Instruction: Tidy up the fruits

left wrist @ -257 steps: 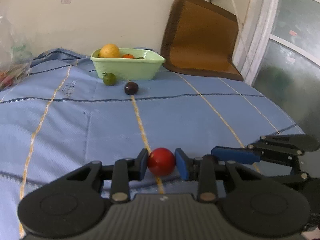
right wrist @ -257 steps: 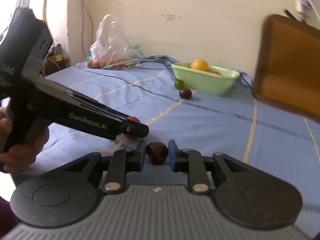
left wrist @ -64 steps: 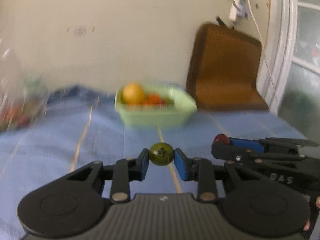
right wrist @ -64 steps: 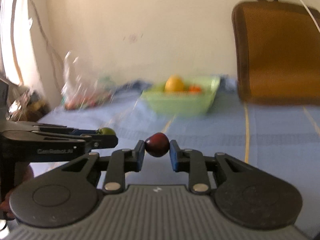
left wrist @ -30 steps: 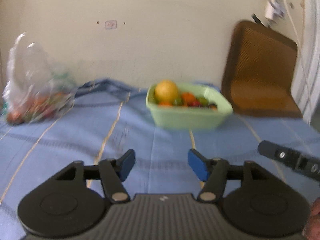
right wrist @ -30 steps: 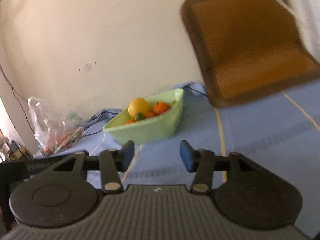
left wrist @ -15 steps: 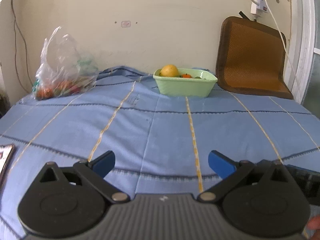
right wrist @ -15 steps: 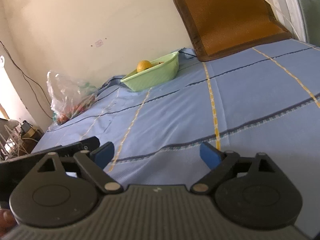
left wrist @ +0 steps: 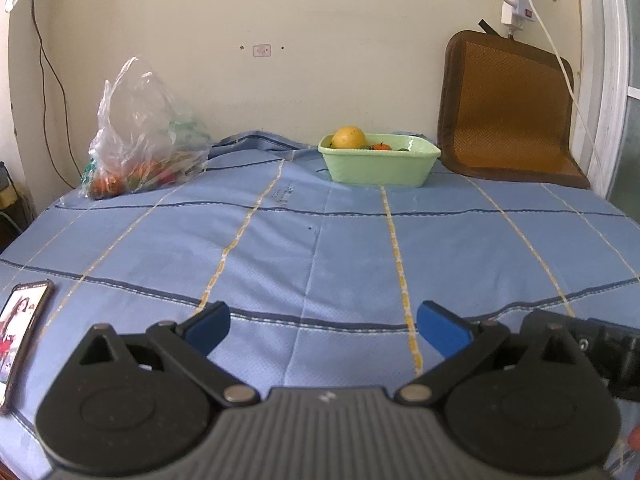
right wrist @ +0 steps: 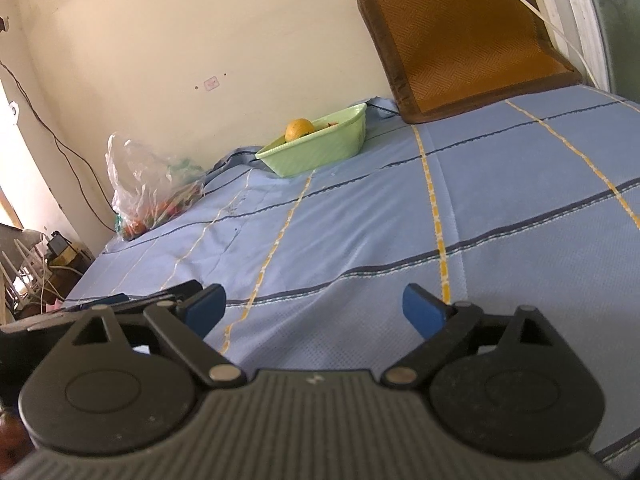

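Observation:
A pale green basket stands at the far side of the blue cloth, by the wall. It holds a large yellow-orange fruit and smaller orange and green fruits. It also shows in the right wrist view, with the yellow-orange fruit in it. My left gripper is wide open and empty, low over the near part of the cloth. My right gripper is wide open and empty too, near the front edge. No loose fruit lies on the cloth.
A clear plastic bag of produce sits at the far left. A brown woven mat leans on the wall at the far right. A phone lies at the near left edge. A white cord hangs by the mat.
Both grippers held fruit two seconds ago; now both are open and empty and have drawn back from the basket to the near side of the cloth.

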A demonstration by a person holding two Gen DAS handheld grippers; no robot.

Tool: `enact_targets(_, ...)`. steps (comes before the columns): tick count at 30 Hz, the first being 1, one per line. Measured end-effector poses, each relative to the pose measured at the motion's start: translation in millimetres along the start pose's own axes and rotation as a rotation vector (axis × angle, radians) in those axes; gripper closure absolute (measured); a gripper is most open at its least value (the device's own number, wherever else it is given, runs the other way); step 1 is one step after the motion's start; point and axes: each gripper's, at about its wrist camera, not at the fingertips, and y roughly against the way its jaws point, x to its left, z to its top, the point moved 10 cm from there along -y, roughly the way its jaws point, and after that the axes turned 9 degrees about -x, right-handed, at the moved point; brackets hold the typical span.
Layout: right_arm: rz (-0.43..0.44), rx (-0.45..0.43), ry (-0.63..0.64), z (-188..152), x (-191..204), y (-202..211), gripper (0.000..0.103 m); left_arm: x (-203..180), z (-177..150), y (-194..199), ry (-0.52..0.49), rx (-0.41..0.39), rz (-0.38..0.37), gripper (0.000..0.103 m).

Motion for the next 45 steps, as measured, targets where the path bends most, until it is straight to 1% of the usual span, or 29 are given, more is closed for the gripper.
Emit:
enact_targets(5,-0.004,0.001,-0.003,-0.2,-1.2,-1.8,0.006,4.1,0.3,-2.3,-0.001,-0.006,0.030,0.000)
enact_targets(9,-0.005,-0.016,0.020,1.3,0.5,-2.5,0.006,9.6,2.9,-6.2,-0.019,-0.019,0.081,0.000)
enact_targets(14,-0.008,-0.034,0.038,3.5,0.3,-3.2,0.006,13.4,5.0,-11.0,-0.015,-0.018,0.103,0.000)
enact_targets(17,-0.008,-0.038,0.027,5.3,-1.8,-3.9,0.006,12.6,6.7,-12.9,-0.030,-0.024,0.114,0.000)
enact_targets(24,0.006,-0.041,0.015,6.7,-0.2,-6.1,0.006,6.5,6.7,-16.8,-0.055,-0.019,0.109,0.000)
enact_targets(38,0.009,-0.007,-0.020,1.3,-7.9,-15.9,0.006,7.6,-0.9,-32.5,-0.044,0.027,0.115,0.000)
enact_targets(45,0.006,0.000,-0.027,0.2,-8.9,-19.7,0.006,7.8,-4.5,-38.0,-0.016,0.055,0.085,0.000)
